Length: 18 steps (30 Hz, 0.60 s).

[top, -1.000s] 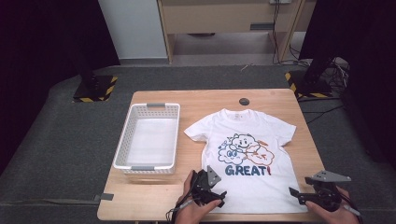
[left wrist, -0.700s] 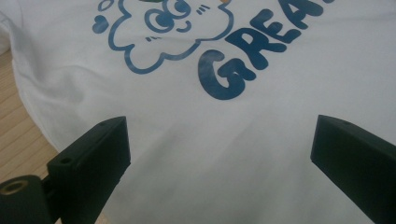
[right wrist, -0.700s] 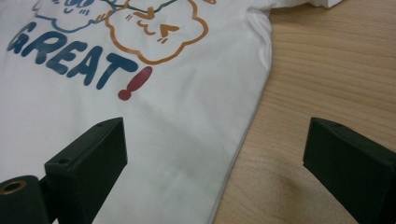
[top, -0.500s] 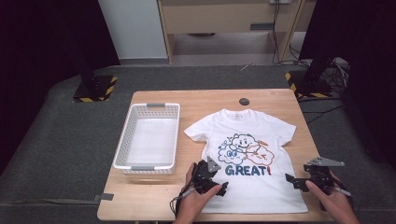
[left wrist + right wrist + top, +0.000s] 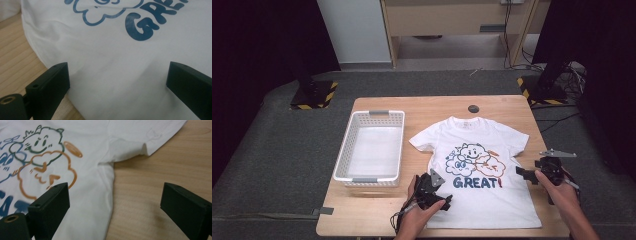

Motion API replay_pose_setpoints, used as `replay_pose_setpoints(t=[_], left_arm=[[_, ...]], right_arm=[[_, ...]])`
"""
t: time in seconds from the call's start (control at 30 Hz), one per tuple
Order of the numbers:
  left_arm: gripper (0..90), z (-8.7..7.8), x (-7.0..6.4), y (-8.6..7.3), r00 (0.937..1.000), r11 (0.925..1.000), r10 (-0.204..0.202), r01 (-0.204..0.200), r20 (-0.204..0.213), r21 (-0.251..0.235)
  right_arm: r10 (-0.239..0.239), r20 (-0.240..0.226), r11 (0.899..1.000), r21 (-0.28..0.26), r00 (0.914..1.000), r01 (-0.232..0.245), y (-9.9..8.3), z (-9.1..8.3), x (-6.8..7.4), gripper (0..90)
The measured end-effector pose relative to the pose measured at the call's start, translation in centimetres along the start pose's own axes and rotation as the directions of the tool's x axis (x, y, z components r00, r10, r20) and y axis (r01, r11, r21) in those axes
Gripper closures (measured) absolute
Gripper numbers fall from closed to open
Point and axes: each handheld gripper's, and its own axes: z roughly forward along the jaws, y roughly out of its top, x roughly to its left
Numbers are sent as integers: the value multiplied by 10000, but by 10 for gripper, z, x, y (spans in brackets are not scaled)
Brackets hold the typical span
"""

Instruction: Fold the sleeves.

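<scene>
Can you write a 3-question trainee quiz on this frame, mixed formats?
1. True or false: the left gripper holds the shirt shut between its fingers.
2. Which shirt edge lies between the right gripper's fingers in the right gripper view? A) neckline B) side seam below the sleeve C) bottom hem
3. Fill in: the basket sits on the table to the shirt's ____ in the high view.

Key: 1 false, the fingers stand wide apart over the cloth. 2 B. 3 left.
</scene>
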Motion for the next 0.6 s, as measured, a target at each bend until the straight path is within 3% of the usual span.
replay_pose_setpoints(t=[0.27, 0.6], left_arm=[[32, 1, 3, -5, 9999, 9999, 122, -121, 55, -117], [25, 1, 3, -12, 9999, 9985, 120, -116, 77, -527]], right_arm=[[509, 256, 9986, -180, 9984, -505, 33, 13, -19, 84], [910, 671, 9955, -319, 9936, -890, 58, 23, -37, 240]])
